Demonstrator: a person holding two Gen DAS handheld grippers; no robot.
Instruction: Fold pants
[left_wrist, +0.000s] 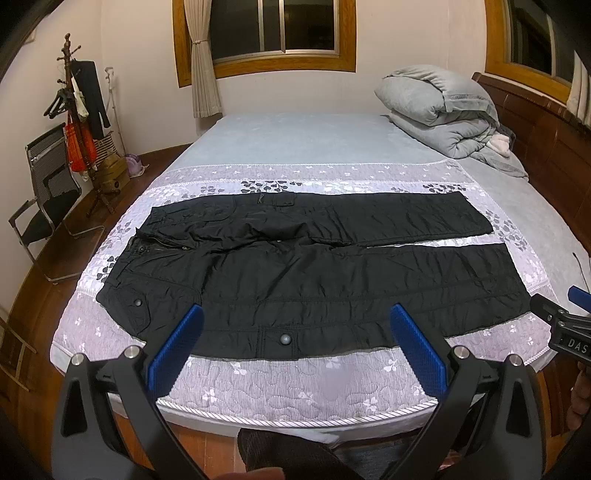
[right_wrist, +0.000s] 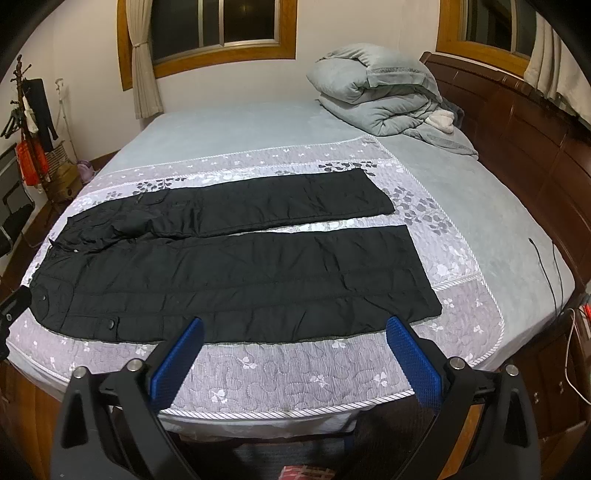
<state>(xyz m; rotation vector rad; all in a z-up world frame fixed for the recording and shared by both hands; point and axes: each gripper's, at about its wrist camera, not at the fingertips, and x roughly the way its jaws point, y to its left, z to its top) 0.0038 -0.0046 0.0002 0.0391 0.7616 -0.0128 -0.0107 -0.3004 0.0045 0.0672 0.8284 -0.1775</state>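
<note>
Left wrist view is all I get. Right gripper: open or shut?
Observer: Open. The right gripper hovers over the near edge of the bed, nothing between its fingers.
Operator: Which part of the pants does it face?
Observer: The near leg of the pants, toward the hem end.
Operator: Anything right of the hems?
Observer: A white cable hangs beside the bed's right corner, off the mattress.

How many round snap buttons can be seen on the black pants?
2 clear ones on the pants: one snap on the pocket near the waist, one snap on the near edge of the closer leg. Smaller fasteners near the waistband are too dark to count.
</note>
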